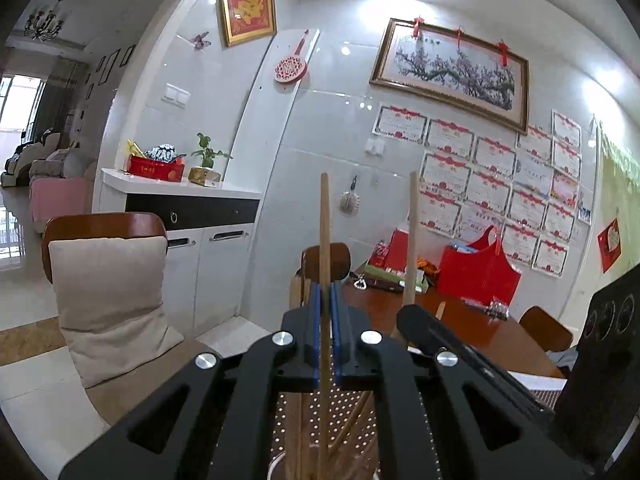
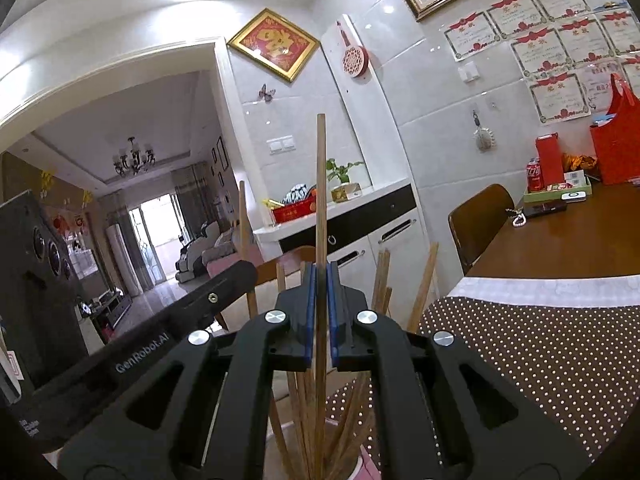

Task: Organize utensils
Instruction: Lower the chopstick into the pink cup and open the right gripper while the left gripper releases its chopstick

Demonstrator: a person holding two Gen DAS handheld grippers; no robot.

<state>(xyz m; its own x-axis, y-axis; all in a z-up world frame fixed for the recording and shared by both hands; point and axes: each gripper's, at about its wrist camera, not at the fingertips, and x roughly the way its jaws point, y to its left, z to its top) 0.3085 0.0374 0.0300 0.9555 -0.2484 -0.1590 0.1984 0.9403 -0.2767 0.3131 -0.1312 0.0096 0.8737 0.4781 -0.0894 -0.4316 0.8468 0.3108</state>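
Note:
My left gripper is shut on a wooden chopstick that stands upright between its blue pads. My right gripper is shut on a second upright chopstick. The two grippers are side by side: the right one's chopstick shows in the left wrist view, and the left one's chopstick shows in the right wrist view. Below both grippers stands a cup with several more chopsticks fanned out in it. The lower ends of both held chopsticks reach down among them.
A brown dotted placemat lies on the wooden table. Red bags and boxes and a cola can crowd the table's far end. A chair with a beige cushion stands to the left, a white cabinet behind.

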